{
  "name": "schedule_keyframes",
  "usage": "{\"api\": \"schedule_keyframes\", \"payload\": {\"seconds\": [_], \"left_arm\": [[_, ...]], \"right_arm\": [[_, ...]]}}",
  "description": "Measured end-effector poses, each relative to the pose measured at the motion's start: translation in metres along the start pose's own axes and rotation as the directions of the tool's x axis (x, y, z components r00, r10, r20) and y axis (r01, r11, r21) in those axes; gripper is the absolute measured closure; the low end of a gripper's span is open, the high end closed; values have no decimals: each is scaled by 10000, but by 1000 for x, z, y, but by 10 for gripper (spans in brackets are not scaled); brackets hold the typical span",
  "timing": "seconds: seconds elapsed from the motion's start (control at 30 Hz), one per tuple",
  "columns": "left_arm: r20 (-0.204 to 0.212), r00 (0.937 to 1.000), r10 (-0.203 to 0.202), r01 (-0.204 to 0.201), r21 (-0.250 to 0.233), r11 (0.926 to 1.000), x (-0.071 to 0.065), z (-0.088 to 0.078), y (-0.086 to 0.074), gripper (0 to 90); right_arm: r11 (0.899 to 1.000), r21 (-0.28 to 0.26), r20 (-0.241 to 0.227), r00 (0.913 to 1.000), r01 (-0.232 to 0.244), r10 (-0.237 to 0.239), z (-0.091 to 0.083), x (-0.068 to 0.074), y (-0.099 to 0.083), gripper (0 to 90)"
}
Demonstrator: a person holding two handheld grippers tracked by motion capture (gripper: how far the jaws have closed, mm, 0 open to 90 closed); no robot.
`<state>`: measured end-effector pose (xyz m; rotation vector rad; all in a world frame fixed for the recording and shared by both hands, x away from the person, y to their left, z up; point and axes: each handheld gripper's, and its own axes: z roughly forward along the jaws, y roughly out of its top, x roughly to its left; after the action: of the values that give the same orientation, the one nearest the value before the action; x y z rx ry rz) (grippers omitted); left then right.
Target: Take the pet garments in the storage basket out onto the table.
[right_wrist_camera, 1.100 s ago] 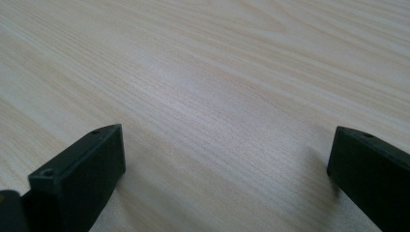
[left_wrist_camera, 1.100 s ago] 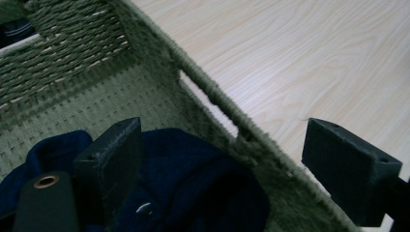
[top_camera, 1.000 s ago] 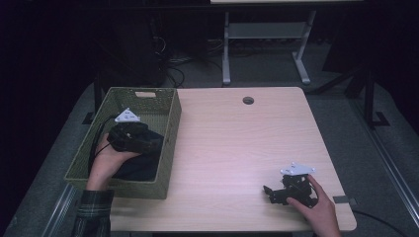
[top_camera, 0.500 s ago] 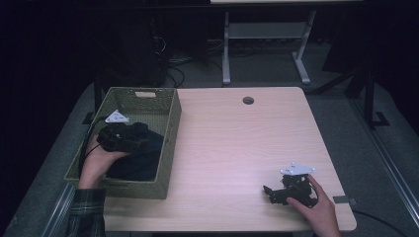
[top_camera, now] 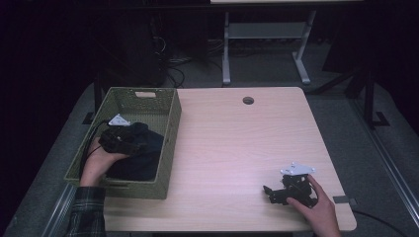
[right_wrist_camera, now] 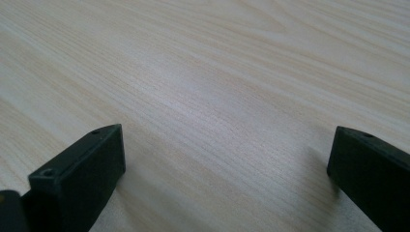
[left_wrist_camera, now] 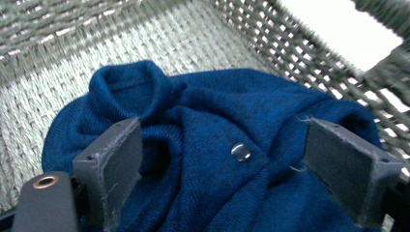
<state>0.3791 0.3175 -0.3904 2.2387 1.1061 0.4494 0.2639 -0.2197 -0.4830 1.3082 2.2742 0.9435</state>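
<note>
Now left gripper [top_camera: 120, 139] lower on blue sweater [left_wrist_camera: 227, 159], jaws wide.

Dim room with black surroundings in the high view, pale table [top_camera: 237, 143] lit from above, blown-out white glare beyond the basket [left_wrist_camera: 270, 38] weave in the left gripper view, near jaws soft, woodgrain blurring toward far edge.

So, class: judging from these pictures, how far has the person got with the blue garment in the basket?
Done: the left gripper is down inside the green basket, jaws open either side of the blue garment. In hand: closing on it has not happened. Left: gripping and whatever follows; the right gripper rests open on the bare table.
</note>
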Motion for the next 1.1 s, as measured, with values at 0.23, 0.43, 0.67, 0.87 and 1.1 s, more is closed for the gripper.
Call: {"api": "schedule_keyframes", "payload": {"seconds": [0.23, 0.43, 0.67, 0.87, 1.1], "left_arm": [[-15, 9996, -287, 287, 534, 9982, 2, 11, -5, 133], [54, 9993, -382, 373, 1268, 9912, 3, 22, -8, 131], [116, 9988, -471, 442, 1860, 9816, 1, 29, -11, 131], [253, 9986, -475, 397, 2481, 9679, -1, 37, -15, 137], [363, 9987, -351, 222, 3091, 9508, -5, 41, -16, 231]], "right_arm": [[10000, 5, -2, 10000, -11, 11, 0, 0, 0, 0], [10000, 2, -1, 10000, -1, 1, 0, 0, 0, 0], [10000, 2, 3, 10000, -1, 1, 0, 0, 0, 0], [10000, 13, -3, 10000, -17, 17, 0, 0, 0, 0], [10000, -4, -3, 10000, 22, -22, 0, 0, 0, 0]]}}
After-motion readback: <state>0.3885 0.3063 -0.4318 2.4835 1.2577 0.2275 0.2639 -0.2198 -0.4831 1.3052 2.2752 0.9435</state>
